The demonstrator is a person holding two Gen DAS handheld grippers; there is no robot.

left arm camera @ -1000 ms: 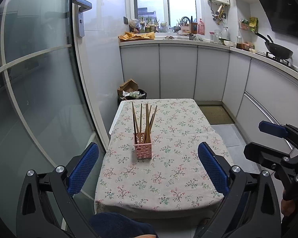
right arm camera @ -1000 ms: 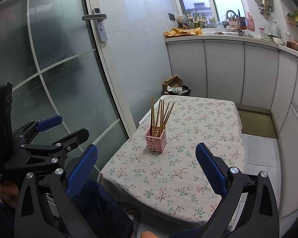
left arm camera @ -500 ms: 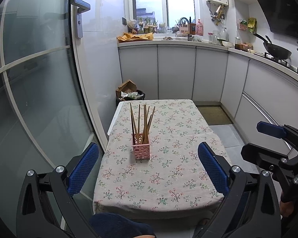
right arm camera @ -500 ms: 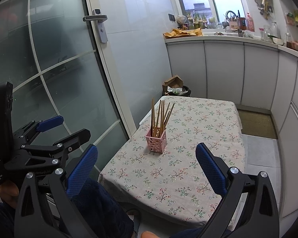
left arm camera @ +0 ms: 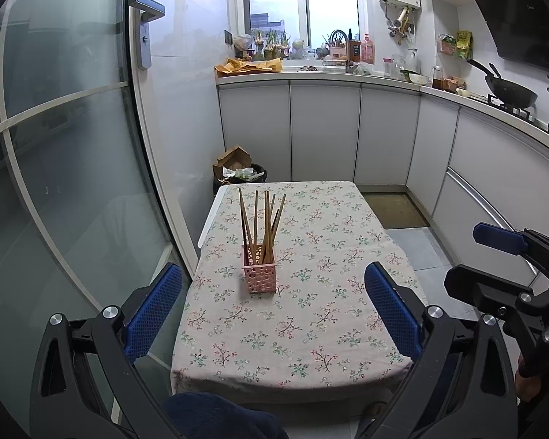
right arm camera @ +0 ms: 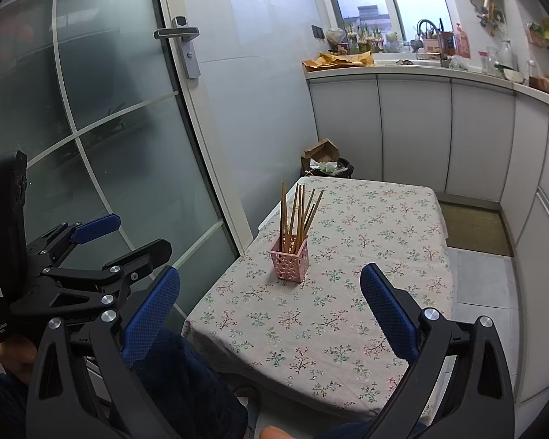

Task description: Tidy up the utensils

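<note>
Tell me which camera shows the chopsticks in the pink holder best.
The left wrist view: the chopsticks stand near centre, fanned apart above the pink holder. The right wrist view shows them too, off to the side and more bunched.

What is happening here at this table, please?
A person holds a two-finger gripper in each hand in front of a small table with a flowered cloth. Both the left gripper and the right gripper are open and hold nothing. On the table a pink basket stands upright with wooden chopsticks in it. Neither gripper touches the basket; both are short of it, near the table's front edge.
</note>
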